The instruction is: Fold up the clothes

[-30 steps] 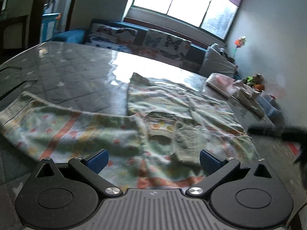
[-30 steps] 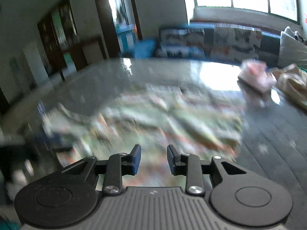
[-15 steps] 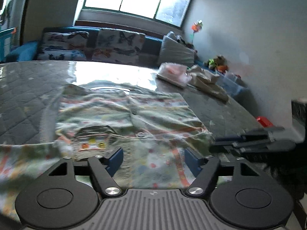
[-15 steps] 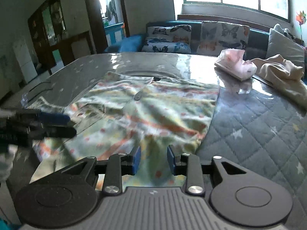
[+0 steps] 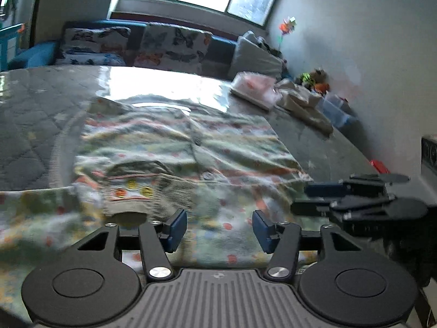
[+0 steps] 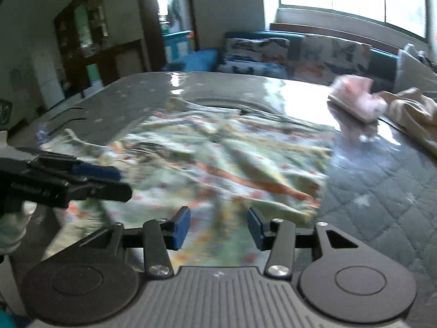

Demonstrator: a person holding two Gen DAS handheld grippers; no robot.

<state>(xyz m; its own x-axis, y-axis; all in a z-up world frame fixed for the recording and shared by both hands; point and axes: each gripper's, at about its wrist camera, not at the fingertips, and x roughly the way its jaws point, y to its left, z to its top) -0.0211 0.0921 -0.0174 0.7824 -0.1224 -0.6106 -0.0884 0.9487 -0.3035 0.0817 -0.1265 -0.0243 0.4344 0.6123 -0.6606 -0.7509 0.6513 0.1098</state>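
A pale green patterned garment [image 5: 174, 153] with orange stripes lies spread flat on the grey quilted table; it also shows in the right wrist view [image 6: 218, 158]. My left gripper [image 5: 219, 231] is open and empty just above the garment's near hem. My right gripper [image 6: 218, 228] is open and empty over the hem further right. Each gripper shows side-on in the other's view: the right one [image 5: 349, 199] at the right, the left one [image 6: 79, 183] at the left.
A folded pink garment [image 6: 357, 102] and a crumpled beige cloth [image 6: 412, 114] lie at the table's far right. A sofa with butterfly cushions [image 5: 153, 46] stands behind the quilted table [image 6: 382, 191]. Storage boxes and toys [image 5: 325, 95] sit by the wall.
My right gripper's jaws have opened from nearly shut. My left gripper's jaws have narrowed slightly and it has swung right and lower toward the hem. Both grippers sit closer to the garment.
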